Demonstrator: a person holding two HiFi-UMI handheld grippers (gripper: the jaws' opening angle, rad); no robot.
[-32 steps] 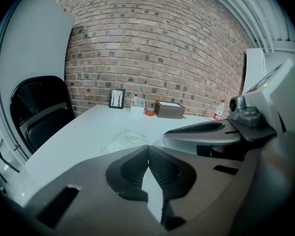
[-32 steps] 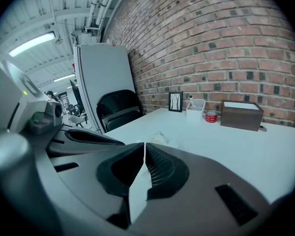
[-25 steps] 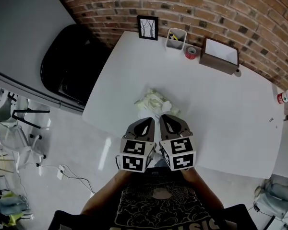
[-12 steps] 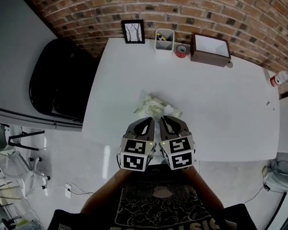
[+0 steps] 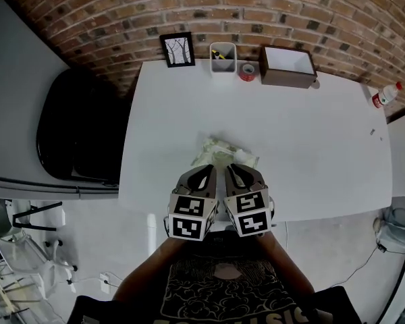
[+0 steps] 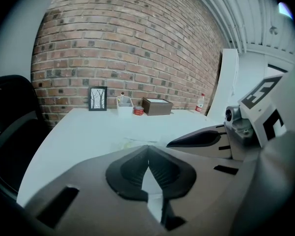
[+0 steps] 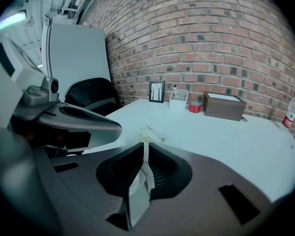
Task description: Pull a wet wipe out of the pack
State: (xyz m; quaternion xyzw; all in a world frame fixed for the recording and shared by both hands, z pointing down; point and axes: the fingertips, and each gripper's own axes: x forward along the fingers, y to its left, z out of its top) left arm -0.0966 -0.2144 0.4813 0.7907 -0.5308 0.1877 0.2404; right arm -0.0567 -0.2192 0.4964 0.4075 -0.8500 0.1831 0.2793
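The wet wipe pack (image 5: 222, 153), pale and crumpled, lies on the white table (image 5: 310, 147) near its front edge. My left gripper (image 5: 204, 171) and right gripper (image 5: 233, 170) hang side by side just short of the pack, both pointing at it. In the left gripper view the left gripper (image 6: 148, 149) has its jaws closed together with nothing between them, and the pack (image 6: 132, 142) shows faintly beyond. The right gripper (image 7: 145, 146) is shut too, with the pack (image 7: 148, 133) right past its tips. Neither gripper touches the pack.
Along the brick wall at the table's back stand a picture frame (image 5: 177, 49), a white pen cup (image 5: 222, 57), a red tape roll (image 5: 247, 71) and a brown box (image 5: 287, 65). A bottle (image 5: 382, 96) stands at the far right. A black chair (image 5: 74, 123) sits left of the table.
The head view has swung, so the table now shows more squarely and fully. Both grippers stay shut, side by side, just short of the pack.
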